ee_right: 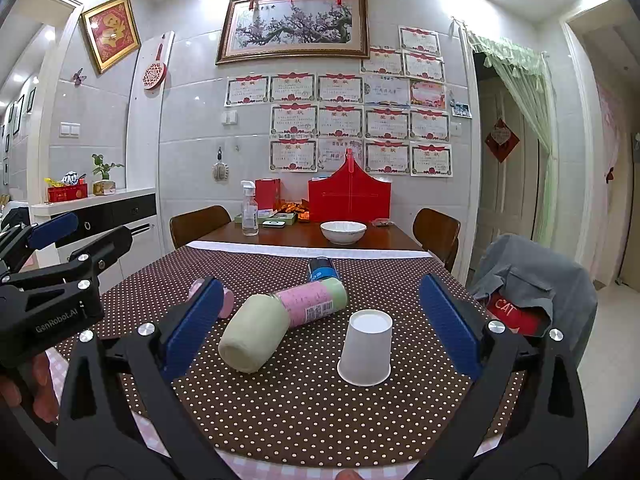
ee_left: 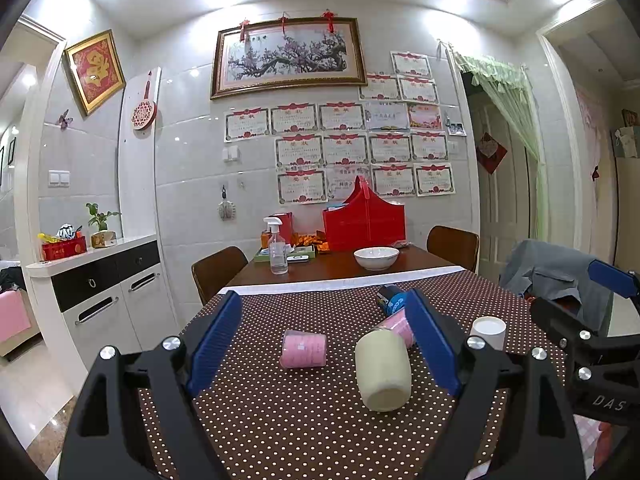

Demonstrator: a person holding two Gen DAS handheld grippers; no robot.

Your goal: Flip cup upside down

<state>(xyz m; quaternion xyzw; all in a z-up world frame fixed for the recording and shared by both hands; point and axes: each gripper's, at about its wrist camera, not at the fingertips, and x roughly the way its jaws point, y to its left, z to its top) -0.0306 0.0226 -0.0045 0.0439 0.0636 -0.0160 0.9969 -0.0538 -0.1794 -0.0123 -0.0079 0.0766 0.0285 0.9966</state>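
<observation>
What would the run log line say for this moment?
paper cup: upside down on table | left gripper: open | right gripper: open, empty

Left gripper [ee_left: 324, 340] fingers [ee_left: 216, 340] spread; white cup [ee_left: 488, 332] inverted.

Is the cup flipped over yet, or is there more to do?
It looks done: the white paper cup stands upside down, wide rim on the brown polka-dot tablecloth. Nothing is in hand. The right gripper and left gripper are both open and touch no cup. The pink plastic cup lies on its side.
</observation>
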